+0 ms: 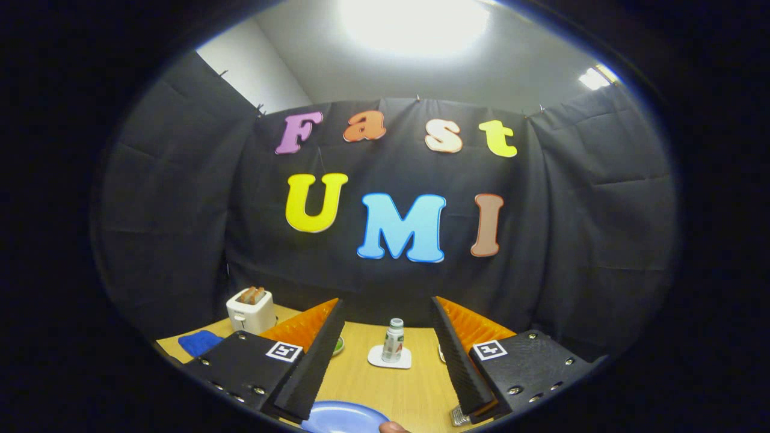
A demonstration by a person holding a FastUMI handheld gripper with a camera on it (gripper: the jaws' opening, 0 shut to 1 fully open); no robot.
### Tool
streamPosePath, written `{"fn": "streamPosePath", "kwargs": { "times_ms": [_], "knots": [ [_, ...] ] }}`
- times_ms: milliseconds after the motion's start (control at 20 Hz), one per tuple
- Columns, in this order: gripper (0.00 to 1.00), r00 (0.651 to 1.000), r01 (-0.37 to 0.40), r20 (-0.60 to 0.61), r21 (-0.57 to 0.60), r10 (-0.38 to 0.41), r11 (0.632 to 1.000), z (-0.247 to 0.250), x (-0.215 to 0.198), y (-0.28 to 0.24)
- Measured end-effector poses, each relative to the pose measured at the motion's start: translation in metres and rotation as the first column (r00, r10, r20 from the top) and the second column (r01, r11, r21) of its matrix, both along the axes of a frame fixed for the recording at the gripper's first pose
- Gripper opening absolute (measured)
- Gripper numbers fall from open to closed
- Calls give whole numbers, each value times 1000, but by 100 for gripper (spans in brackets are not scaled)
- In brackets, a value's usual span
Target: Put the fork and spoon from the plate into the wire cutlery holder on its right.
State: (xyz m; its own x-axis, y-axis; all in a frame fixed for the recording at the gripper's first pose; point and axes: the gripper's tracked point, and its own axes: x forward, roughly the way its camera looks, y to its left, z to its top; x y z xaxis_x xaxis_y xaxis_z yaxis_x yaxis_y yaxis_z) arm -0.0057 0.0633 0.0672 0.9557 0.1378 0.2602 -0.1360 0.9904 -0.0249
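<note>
My gripper is held high and level over a wooden table, its two fingers spread wide apart with nothing between them. Below the left finger, a slice of the blue plate shows at the near table edge; no fork or spoon shows on the visible part. Under the right finger peeks a bit of wire metal, likely the cutlery holder, mostly hidden by the finger. A fingertip of a person shows next to the plate's rim.
Beyond the fingers, a small bottle stands on a white coaster mid-table. A white toaster with bread in it sits at the far left, a blue cloth in front of it. A green item peeks beside the left finger.
</note>
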Motion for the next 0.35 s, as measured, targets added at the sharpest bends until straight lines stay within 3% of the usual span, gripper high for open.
{"fn": "streamPosePath", "kwargs": {
  "times_ms": [150,350],
  "knots": [
    [88,1000,-28,3,54,28,998,-31,-7,22],
    [88,994,-90,-58,-12,90,996,-50,-11,47]
  ]
}}
